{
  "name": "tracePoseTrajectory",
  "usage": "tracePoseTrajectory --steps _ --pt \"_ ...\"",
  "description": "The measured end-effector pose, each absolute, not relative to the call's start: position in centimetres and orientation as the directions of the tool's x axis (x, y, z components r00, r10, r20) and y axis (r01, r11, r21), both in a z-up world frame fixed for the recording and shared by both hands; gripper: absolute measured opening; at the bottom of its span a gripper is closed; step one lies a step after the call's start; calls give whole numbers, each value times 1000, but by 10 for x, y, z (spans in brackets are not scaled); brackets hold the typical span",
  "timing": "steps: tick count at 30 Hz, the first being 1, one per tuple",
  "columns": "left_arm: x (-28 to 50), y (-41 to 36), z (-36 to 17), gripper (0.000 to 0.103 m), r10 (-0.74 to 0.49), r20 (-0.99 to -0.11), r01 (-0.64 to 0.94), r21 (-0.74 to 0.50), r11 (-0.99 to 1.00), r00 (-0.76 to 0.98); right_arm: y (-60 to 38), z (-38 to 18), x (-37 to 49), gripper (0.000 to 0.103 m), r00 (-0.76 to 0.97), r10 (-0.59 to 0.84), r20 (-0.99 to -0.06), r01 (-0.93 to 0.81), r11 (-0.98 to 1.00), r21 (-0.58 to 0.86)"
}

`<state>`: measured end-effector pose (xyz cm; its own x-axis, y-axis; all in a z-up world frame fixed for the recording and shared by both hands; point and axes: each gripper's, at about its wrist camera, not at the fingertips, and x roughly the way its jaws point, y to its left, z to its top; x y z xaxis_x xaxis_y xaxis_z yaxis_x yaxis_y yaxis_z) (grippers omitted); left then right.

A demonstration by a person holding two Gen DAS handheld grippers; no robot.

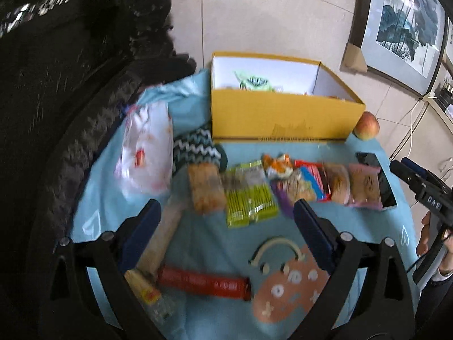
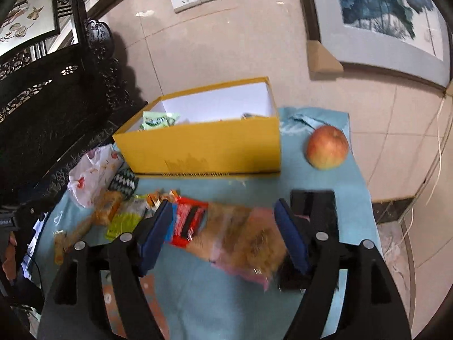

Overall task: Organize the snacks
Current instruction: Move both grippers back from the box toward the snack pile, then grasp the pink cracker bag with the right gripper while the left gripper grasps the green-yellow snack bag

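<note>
A yellow box (image 1: 283, 116) with a white inside stands at the back of the blue cloth; a green packet (image 1: 253, 80) lies in it. A row of snack packets lies in front: a biscuit pack (image 1: 205, 188), a green pack (image 1: 249, 195), a red pack (image 1: 314, 175), a pink pack (image 1: 365, 184). A red tube (image 1: 203, 282) lies near. My left gripper (image 1: 226, 221) is open above the cloth. My right gripper (image 2: 223, 221) is open, its fingers either side of the pink pack (image 2: 249, 240), beside the red pack (image 2: 189, 221). The box (image 2: 203, 147) shows there too.
An apple (image 2: 327, 147) sits right of the box. A black phone (image 2: 314, 198) lies under the right finger. A white plastic bag (image 1: 147, 153) and a zigzag cloth item (image 1: 195, 147) lie left. Dark carved furniture (image 2: 42, 113) stands at the left.
</note>
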<state>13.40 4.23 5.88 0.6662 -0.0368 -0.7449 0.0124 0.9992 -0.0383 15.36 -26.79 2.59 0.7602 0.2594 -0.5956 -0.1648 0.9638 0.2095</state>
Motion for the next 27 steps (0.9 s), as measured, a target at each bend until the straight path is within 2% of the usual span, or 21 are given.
tracePoseTrajectory --steps 7,12,18,19,20,21,23,27 --pt "126 38 31 96 -77 -765 14 -88 996 639 -275 -3 151 75 730 158 -665 -97 987 128" --pt "127 30 21 96 -73 -761 26 -74 997 645 -268 -20 165 75 711 86 -698 -47 996 75" --pt "134 29 6 96 -75 -769 22 -79 997 635 -246 -37 186 75 696 -44 -717 -1 998 -62" --pt "135 30 4 96 -78 -771 18 -86 996 632 -241 -40 190 73 690 -64 -721 -1 996 -90" --pt "137 32 1 96 -84 -774 17 -95 995 627 -237 -44 193 66 681 -74 -729 -7 994 -108" --pt "138 34 -2 96 -86 -777 16 -98 995 624 -232 -47 196 63 674 -67 -736 -26 993 -114" --pt "141 36 -7 96 -78 -783 8 -93 996 617 -224 -52 201 61 666 -101 -739 -37 985 -168" --pt "146 40 -11 96 -78 -789 -2 -100 995 609 -222 -60 209 57 643 -89 -761 -70 982 -174"
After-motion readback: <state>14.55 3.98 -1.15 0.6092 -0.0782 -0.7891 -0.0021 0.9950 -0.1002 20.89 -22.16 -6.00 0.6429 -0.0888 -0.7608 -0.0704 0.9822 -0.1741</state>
